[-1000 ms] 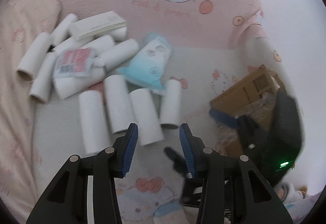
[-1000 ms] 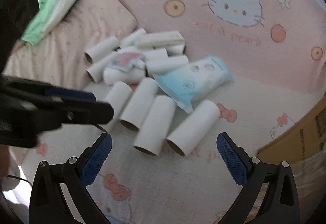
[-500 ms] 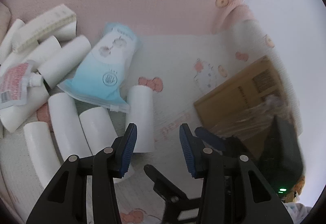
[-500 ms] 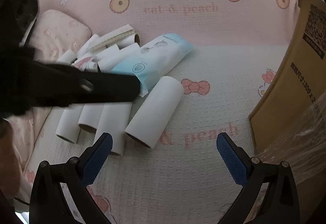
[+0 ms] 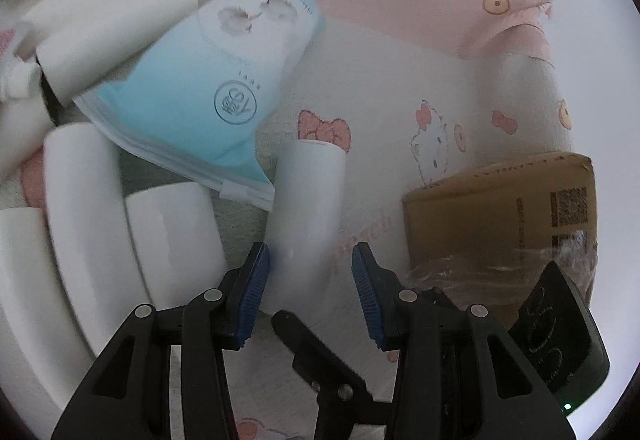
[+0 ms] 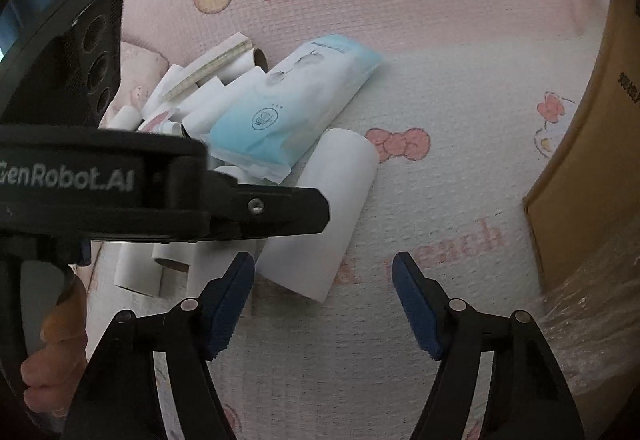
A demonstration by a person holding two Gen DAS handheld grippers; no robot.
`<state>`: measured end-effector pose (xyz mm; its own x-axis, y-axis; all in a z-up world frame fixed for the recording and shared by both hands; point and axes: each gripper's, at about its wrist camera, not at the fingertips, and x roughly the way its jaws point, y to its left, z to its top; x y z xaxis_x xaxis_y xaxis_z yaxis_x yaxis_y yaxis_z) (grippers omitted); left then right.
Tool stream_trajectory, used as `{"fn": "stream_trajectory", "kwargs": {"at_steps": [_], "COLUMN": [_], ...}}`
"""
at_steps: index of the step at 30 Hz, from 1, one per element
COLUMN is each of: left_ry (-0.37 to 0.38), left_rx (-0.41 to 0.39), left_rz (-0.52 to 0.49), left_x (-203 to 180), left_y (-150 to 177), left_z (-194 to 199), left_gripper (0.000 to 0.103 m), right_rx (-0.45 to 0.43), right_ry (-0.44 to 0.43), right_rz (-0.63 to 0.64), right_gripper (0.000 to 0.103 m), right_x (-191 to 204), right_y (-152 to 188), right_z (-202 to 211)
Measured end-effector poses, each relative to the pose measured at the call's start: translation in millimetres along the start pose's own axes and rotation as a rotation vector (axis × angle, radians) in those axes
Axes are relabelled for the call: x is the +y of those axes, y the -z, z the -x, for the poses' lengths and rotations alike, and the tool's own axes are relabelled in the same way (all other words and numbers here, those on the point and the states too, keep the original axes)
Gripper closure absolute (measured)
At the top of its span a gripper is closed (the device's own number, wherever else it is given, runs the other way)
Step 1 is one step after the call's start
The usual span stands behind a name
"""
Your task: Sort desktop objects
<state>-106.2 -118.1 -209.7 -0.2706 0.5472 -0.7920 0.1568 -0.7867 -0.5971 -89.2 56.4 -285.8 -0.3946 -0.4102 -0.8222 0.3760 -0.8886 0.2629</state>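
A white cardboard tube (image 5: 308,208) is seen lying on the patterned blanket (image 5: 400,88), its far end beside a blue pouch (image 5: 208,80). Its near end is framed by the left gripper (image 5: 310,296), whose jaws are held apart, unclenched. The right gripper (image 6: 324,300) is closing with nothing between its pads; the tube (image 6: 320,216) lies just beyond it.
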Motion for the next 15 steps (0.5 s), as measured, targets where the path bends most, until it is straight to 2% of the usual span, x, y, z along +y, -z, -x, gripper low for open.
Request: {"fn": "stream_trajectory", "kwargs": {"at_steps": [2,5,7,8,9,10,11,15], "left_ry": [0.016,-0.021,-0.031,-0.025,-0.017,-0.016,-0.016,0.0], "left_rx": [0.011,0.012,0.011,0.015,0.024,0.024,0.027,0.048], "left_rz": [0.02,0.011,0.016,0.018,0.014,0.007,-0.002,-0.012], "left_x": [0.3,-5.6,-7.3,-7.0,-8.2,-8.9,-10.1,-14.7], "left_y": [0.8,2.5,3.3,4.5,6.3,7.3,8.8,17.2], "left_z": [-5.1,-8.3,-9.1,-8.2,-9.4,-9.3,-10.0,-12.6], "left_gripper": [0.06,0.063,0.063,0.064,0.064,0.064,0.064,0.065], "right_rx": [0.009,0.012,0.021,0.022,0.029,0.037,0.046,0.057], "right_ry": [-0.021,-0.031,-0.042,-0.055,-0.041,-0.009,0.022,0.011], "right_rz": [-0.017,-0.055,-0.067,-0.063,-0.05,-0.035,-0.01,-0.026], "right_gripper": [0.033,0.034,0.041,0.05,0.06,0.062,0.062,0.062], "right_x": [-1.6,-6.0,-7.0,-6.5,-4.8,-3.4,-2.3,-11.4], "right_y": [0.0,-2.1,-3.4,-3.3,-3.6,-2.8,-2.4,7.6], "right_z": [0.4,-1.2,-0.9,0.2,1.4,1.1,1.5,10.8]}}
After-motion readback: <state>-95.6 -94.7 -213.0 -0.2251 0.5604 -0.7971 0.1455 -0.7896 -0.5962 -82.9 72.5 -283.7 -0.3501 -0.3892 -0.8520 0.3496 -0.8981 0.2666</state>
